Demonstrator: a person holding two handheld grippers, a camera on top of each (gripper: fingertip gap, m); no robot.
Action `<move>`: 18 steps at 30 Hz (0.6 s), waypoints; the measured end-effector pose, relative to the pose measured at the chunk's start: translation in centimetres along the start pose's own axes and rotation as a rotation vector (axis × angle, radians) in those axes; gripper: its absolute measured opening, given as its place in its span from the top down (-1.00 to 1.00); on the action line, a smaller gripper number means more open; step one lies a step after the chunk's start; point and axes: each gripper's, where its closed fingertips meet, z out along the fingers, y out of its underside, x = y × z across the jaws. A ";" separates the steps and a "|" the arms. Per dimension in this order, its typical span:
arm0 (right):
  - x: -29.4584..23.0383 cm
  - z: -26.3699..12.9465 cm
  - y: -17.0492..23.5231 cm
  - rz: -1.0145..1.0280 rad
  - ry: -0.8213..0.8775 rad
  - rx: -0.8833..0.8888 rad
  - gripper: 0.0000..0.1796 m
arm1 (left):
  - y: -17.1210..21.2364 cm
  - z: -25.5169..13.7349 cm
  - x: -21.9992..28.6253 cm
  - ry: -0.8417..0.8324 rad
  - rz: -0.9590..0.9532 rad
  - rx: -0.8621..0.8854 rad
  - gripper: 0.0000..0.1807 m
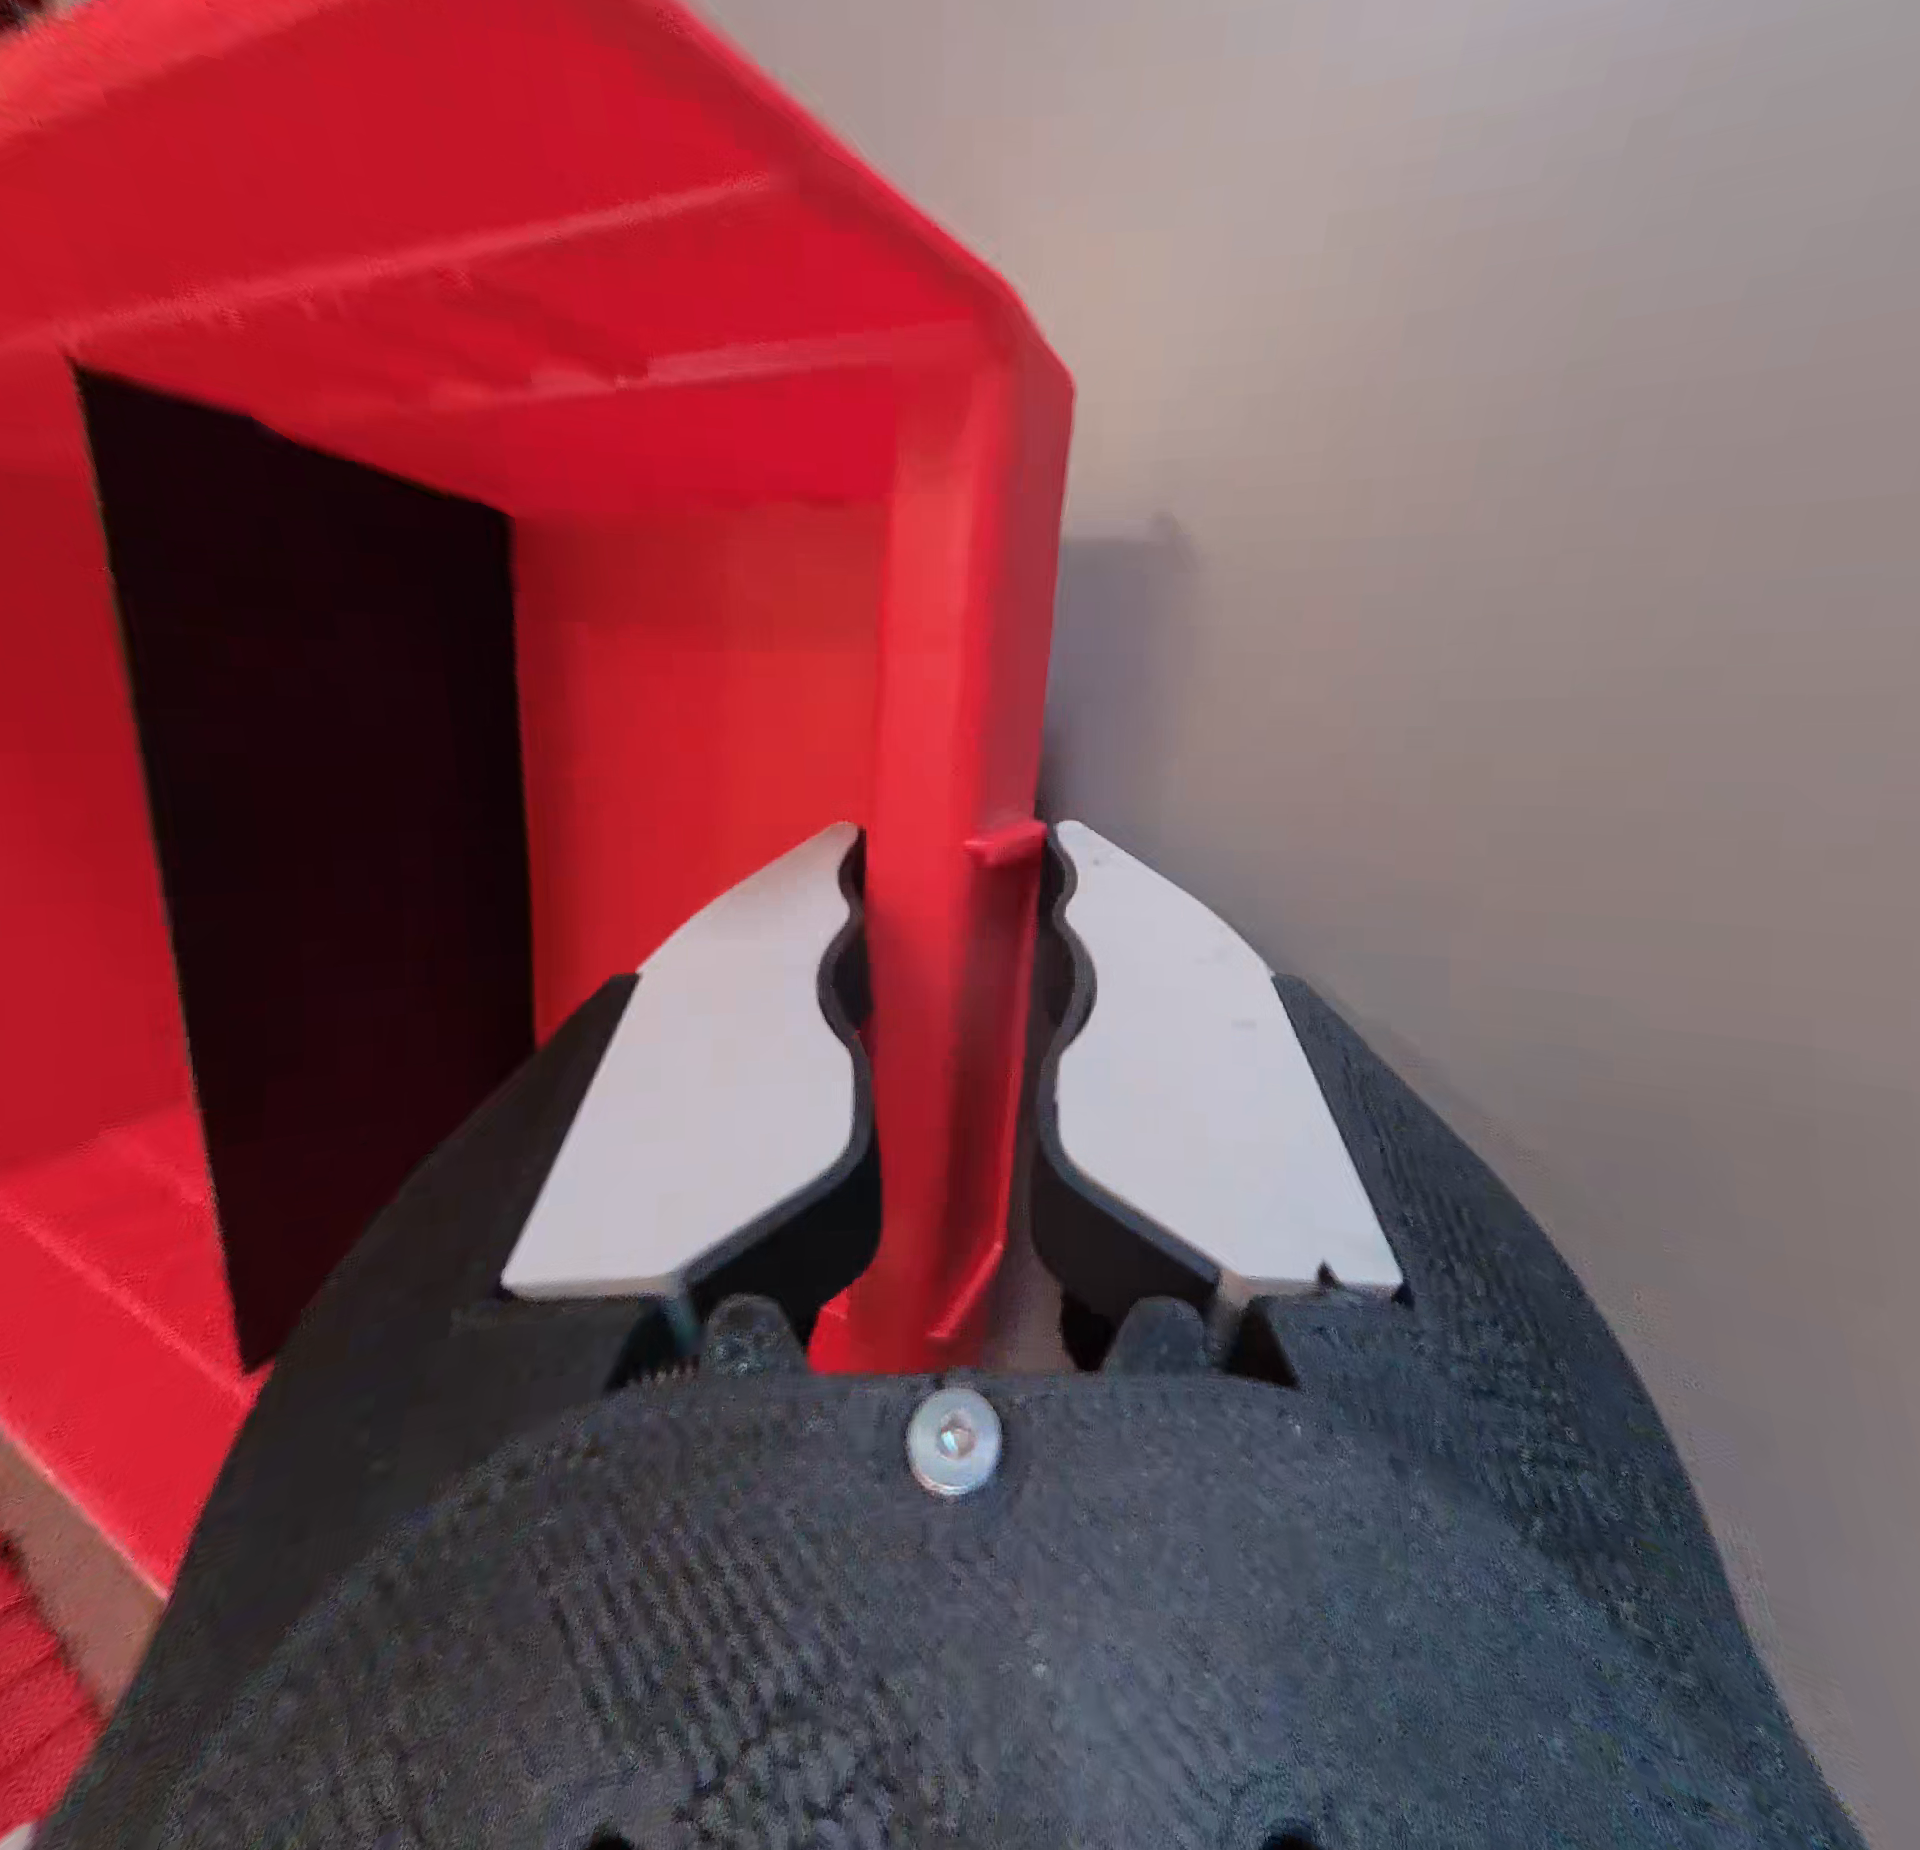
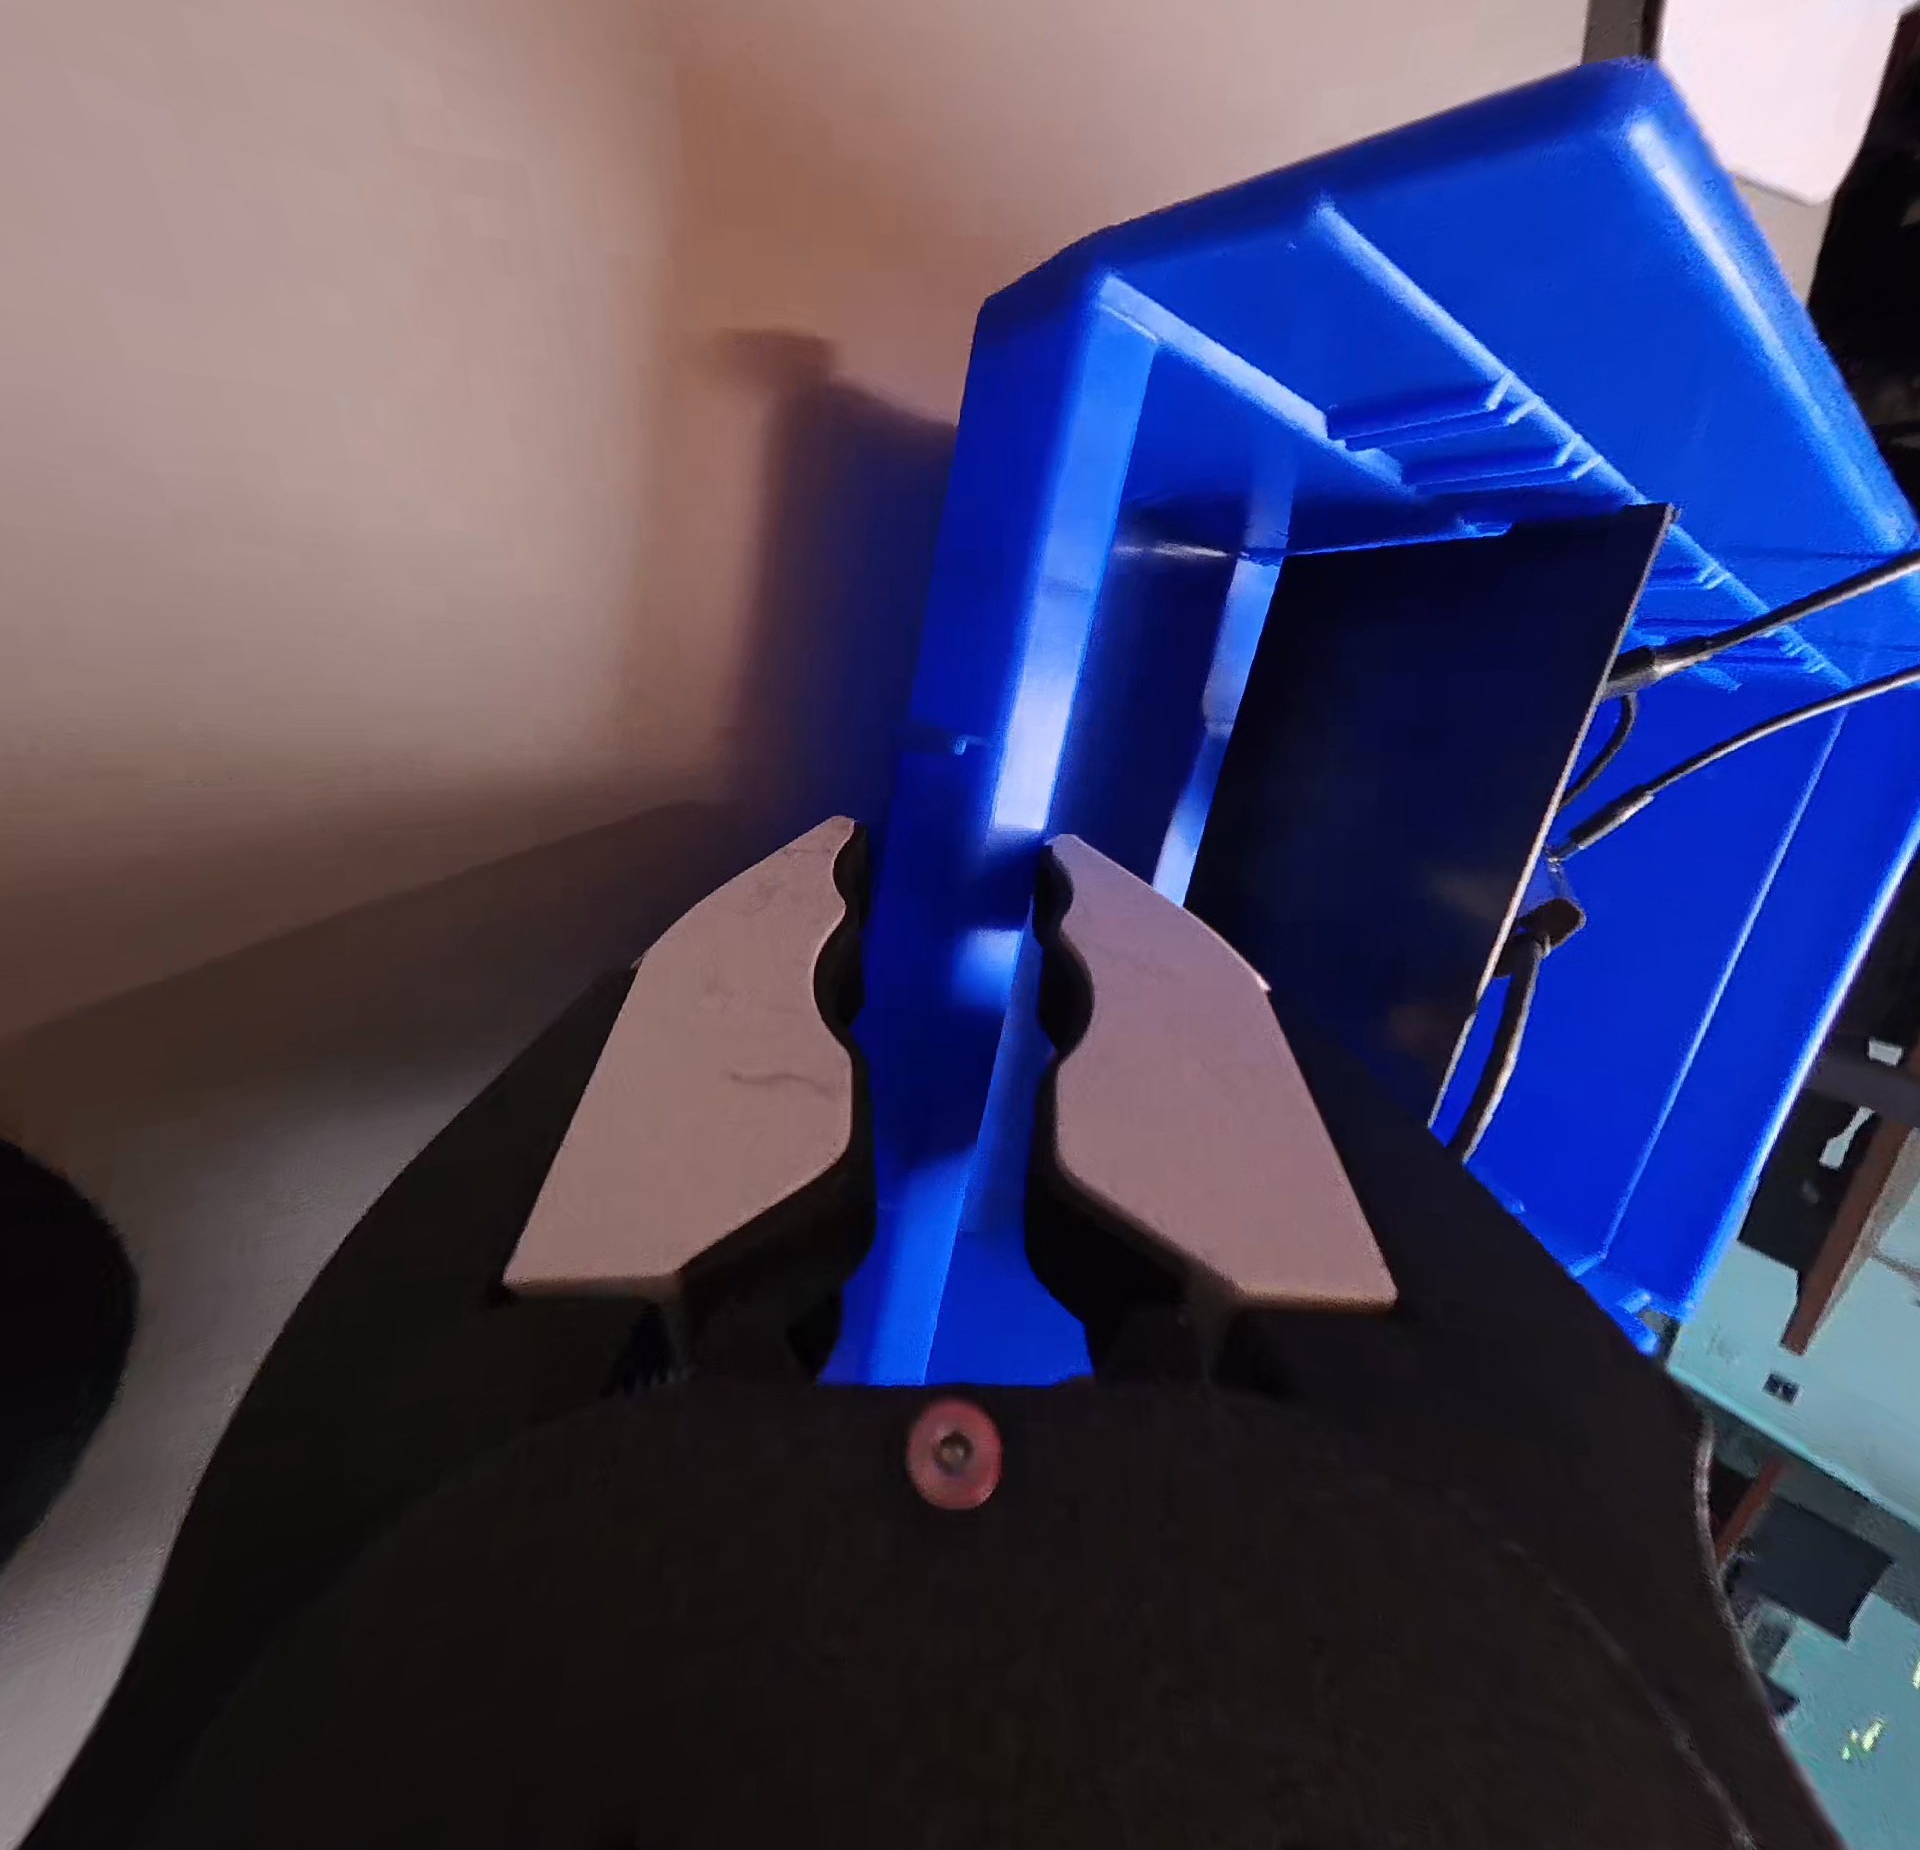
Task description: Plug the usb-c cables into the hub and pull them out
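Observation:
In the left wrist view my left gripper is shut on the right side wall of a red plastic bin; the bin is tipped up so its inside faces me. A flat black slab lies against its bottom. In the right wrist view my right gripper is shut on the left side wall of a blue plastic bin, also tilted up. A black flat device sits inside it, with thin black cables plugged along its right edge.
A pale wall fills the background in both views. A pale table surface lies under the blue bin, with a dark round object at its left edge. Furniture and clutter show at the far right. The grippers' ends are close to 45 cm from one another. The flat black slab is about 12 cm from my left fingertips.

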 end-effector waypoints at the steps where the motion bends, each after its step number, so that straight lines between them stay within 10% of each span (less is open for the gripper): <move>1: -0.8 -0.4 -0.5 -0.019 -0.005 0.020 0.66 | -0.7 0.1 0.3 -0.001 0.013 0.011 0.67; 13: -10.0 -4.7 -9.1 -0.250 0.011 0.246 0.65 | -13.1 -0.5 9.9 0.101 0.304 0.225 0.68; 18: -12.8 -11.0 -13.7 -0.055 -0.023 0.589 0.62 | -16.9 -0.4 11.5 0.096 0.408 0.340 0.66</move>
